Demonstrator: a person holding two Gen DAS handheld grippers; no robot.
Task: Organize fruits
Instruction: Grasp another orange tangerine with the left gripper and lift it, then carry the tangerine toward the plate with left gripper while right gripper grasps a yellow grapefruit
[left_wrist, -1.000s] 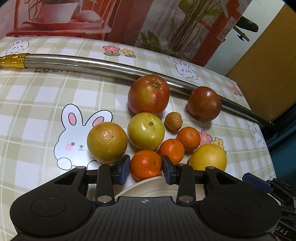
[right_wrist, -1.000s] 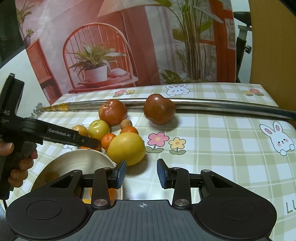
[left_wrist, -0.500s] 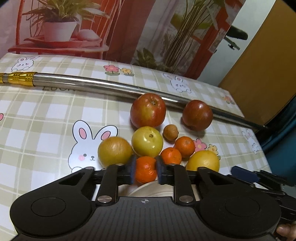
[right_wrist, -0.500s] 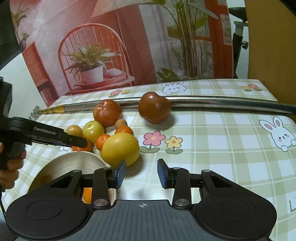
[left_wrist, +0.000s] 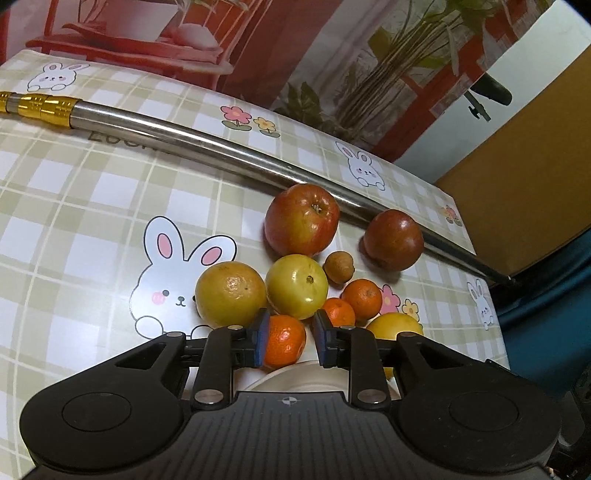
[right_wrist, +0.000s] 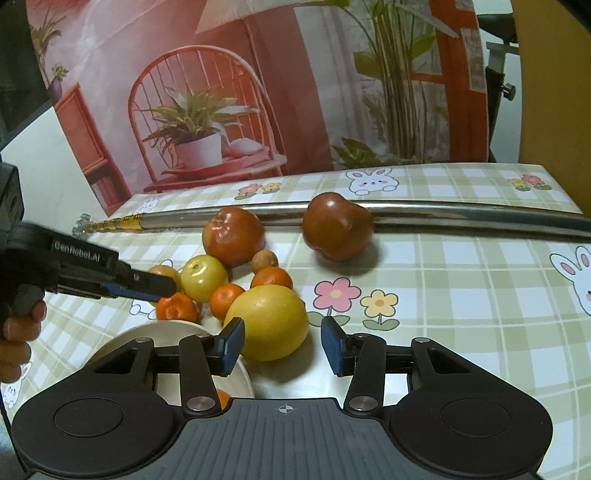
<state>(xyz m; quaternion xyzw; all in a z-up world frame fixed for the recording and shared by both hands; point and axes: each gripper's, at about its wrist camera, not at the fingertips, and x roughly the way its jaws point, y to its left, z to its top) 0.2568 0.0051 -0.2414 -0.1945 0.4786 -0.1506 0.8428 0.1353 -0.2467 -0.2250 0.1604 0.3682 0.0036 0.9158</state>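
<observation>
Left gripper (left_wrist: 289, 340) pinching a small orange (left_wrist: 283, 341), jaws pressed on its sides, right above the rim of a white bowl (left_wrist: 295, 376) near the front edge of the tabletop (left_wrist: 74, 206). Right gripper (right_wrist: 282, 345) with jaws spreading wider around a big yellow fruit (right_wrist: 266, 322), not squeezing it. More fruit bunched just behind: a yellow-green apple (left_wrist: 296, 286), a dull orange (left_wrist: 230, 293), two little oranges (left_wrist: 361, 298), a brown nut-like ball (left_wrist: 338, 266). Red apple (left_wrist: 301, 219) and dark red apple (left_wrist: 393, 240) farther back, beside a long metal pole (left_wrist: 207, 147) lying across the tabletop toward the back edge. Another orange piece (right_wrist: 222, 398) down inside the bowl
</observation>
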